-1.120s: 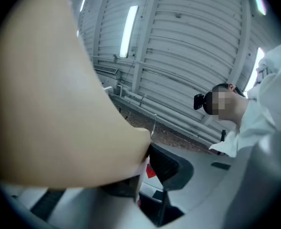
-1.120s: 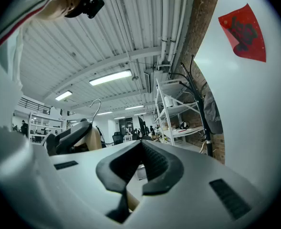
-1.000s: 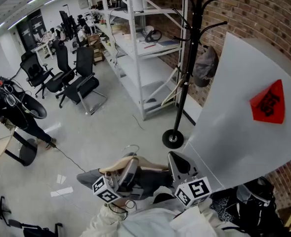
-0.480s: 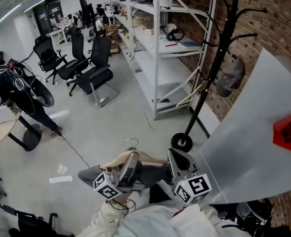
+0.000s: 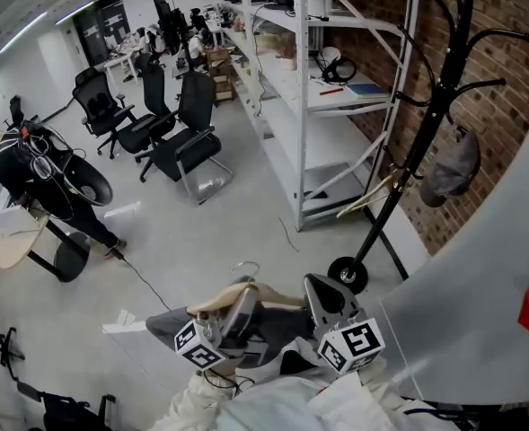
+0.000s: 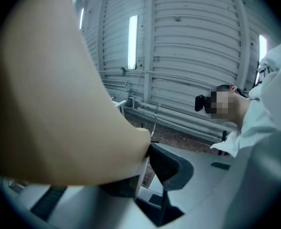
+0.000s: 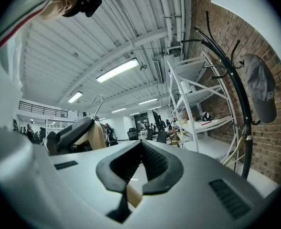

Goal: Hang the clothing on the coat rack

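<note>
A wooden hanger (image 5: pixel 246 296) with a metal hook (image 5: pixel 243 266) carries dark grey clothing (image 5: pixel 277 329) at the bottom of the head view. My left gripper (image 5: pixel 237 312) is shut on the hanger's left arm, which fills the left gripper view as a beige mass (image 6: pixel 59 94) against the dark jaw. My right gripper (image 5: pixel 322 294) is shut too, with a beige end of the hanger (image 7: pixel 132 196) low between its jaws. The black coat rack (image 5: pixel 426 142) stands to the right by the brick wall, a grey cap (image 5: pixel 453 164) on one hook. In the right gripper view the coat rack (image 7: pixel 235 89) rises ahead on the right.
White metal shelving (image 5: pixel 336 88) runs along the wall left of the rack. Black office chairs (image 5: pixel 188 142) stand further back. A person in dark clothes (image 5: pixel 30 173) stands by a round table (image 5: pixel 17 241) at far left. A large grey panel (image 5: pixel 480 303) leans at lower right.
The head view has swung, so the coat rack and shelving sit further right and the grey panel has slid toward the frame edge. Both grippers keep the hanger in the same place.
</note>
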Action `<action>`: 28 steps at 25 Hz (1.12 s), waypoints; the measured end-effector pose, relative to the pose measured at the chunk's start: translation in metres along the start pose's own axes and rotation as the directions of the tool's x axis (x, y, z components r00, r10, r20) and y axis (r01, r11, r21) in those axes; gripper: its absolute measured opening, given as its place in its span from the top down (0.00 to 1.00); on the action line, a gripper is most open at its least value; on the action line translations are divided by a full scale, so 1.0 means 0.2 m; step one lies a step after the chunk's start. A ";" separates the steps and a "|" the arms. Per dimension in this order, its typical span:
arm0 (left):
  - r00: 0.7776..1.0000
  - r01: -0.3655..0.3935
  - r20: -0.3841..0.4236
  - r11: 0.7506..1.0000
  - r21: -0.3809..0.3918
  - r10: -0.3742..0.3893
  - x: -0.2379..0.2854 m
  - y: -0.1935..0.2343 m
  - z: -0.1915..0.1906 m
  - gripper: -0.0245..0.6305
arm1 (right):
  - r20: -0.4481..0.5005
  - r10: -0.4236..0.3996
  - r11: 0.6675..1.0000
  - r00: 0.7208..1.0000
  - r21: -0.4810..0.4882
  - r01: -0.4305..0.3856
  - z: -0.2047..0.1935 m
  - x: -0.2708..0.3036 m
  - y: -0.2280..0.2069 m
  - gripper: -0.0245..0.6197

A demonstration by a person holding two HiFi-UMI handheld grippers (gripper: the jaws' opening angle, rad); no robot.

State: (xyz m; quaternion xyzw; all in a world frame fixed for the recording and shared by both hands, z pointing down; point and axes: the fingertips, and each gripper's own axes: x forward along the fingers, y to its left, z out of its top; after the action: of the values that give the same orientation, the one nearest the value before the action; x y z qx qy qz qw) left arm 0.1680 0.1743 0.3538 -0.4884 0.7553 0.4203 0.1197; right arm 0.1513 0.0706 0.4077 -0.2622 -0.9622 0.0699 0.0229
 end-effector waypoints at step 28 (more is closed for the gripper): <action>0.993 0.097 -0.051 0.988 -0.119 -0.104 0.83 0.94 -0.12 0.81 | 0.033 -0.118 0.993 0.992 0.016 0.118 0.06 0.72 -0.97 0.92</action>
State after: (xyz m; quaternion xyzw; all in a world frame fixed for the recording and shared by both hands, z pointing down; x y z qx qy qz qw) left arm -0.0660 0.0818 0.3680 -0.5438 0.7070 0.4430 0.0903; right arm -0.0707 -0.0225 0.4243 -0.2035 -0.9757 0.0797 0.0128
